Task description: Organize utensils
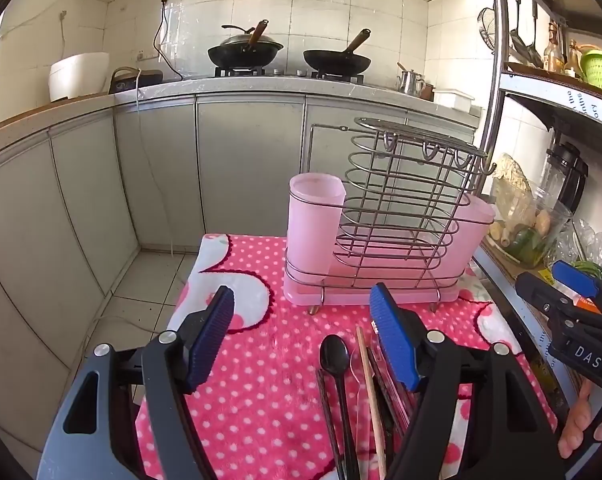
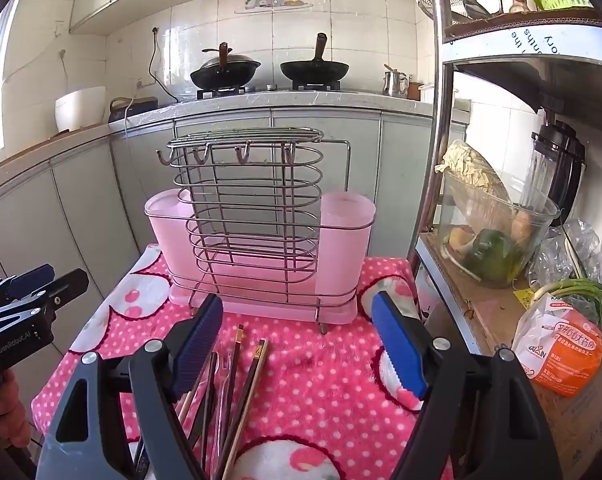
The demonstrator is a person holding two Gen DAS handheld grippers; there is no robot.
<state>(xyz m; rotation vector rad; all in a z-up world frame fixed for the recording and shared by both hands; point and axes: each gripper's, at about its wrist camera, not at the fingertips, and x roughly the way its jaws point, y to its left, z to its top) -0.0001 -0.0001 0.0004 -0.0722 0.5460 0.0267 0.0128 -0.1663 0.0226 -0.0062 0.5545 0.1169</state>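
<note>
A pink plastic utensil holder with a wire rack [image 1: 385, 236] [image 2: 257, 240] stands at the far end of a pink polka-dot cloth [image 1: 257, 392] [image 2: 325, 376]. In front of it lies a loose bundle: a black spoon [image 1: 335, 360], a clear spoon and several chopsticks [image 1: 371, 396] [image 2: 241, 380]. My left gripper [image 1: 303, 316] hovers open over the cloth, the bundle under its right finger. My right gripper [image 2: 297, 322] is open too, the chopsticks lying below its left finger. Nothing sits between either pair of fingers.
A metal shelf unit [image 2: 437, 152] borders the cloth on the right, holding a glass bowl of vegetables [image 2: 497, 232], a blender, spring onions and an orange packet [image 2: 561, 356]. Behind are grey cabinets [image 1: 249, 160] and a counter with two woks [image 1: 245, 50]. Tiled floor lies to the left.
</note>
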